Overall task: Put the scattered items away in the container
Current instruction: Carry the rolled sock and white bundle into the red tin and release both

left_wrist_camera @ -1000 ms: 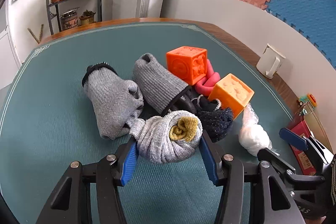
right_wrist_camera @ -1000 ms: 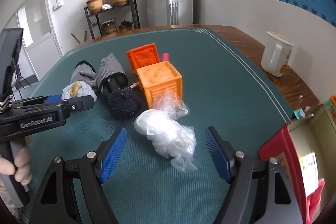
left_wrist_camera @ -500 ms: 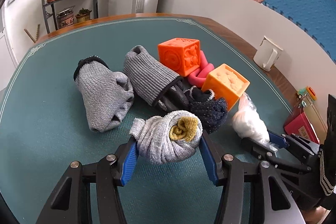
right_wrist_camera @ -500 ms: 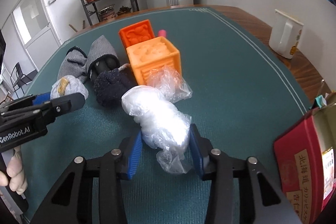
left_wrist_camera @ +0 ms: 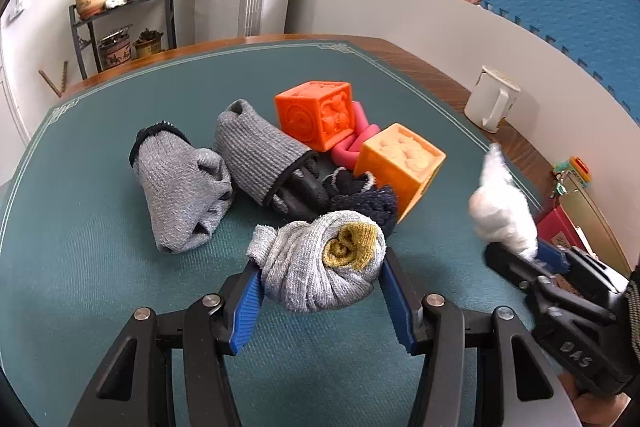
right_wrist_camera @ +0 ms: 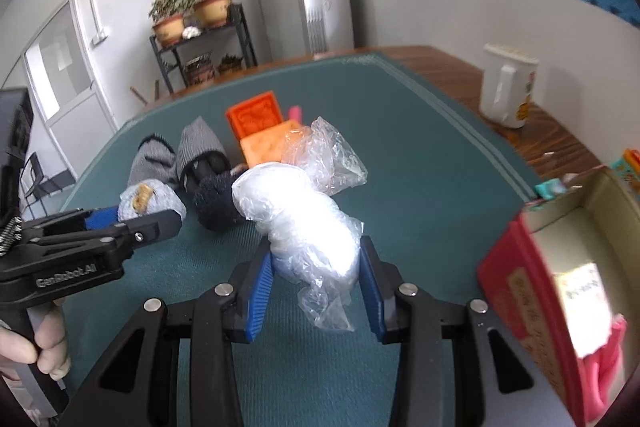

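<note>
Left hand-held gripper [left_wrist_camera: 322, 289] is clamping a rolled light-grey sock bundle [left_wrist_camera: 320, 261] with a mustard-yellow patch at its centre; both blue pads [left_wrist_camera: 248, 301] are pressing its sides. The bundle is sitting at the near edge of the pile on the green worktop [left_wrist_camera: 80, 267].

Right hand-held gripper [right_wrist_camera: 316, 279] is closed on a crumpled clear plastic bag wad [right_wrist_camera: 304, 223], pads squeezing it on both sides, loose film hanging below the pads. From the left wrist view the same wad [left_wrist_camera: 502, 213] is showing white and blurred, off to the right of the pile.

Still lying on the worktop: two grey ribbed socks [left_wrist_camera: 184, 183] side by side, a dark navy sock [left_wrist_camera: 366, 197] just behind the held bundle, a darker orange cube [left_wrist_camera: 316, 113] and a lighter orange cube [left_wrist_camera: 400, 159] with a pink piece [left_wrist_camera: 354, 143] between them.

The red box [right_wrist_camera: 560, 291], open at the top, is standing at the worktop's right edge, near the right hand-held gripper. A white jug [right_wrist_camera: 506, 85] is standing on the wooden border further back. A person's fingers [right_wrist_camera: 48, 343] are wrapping the left tool's handle.
</note>
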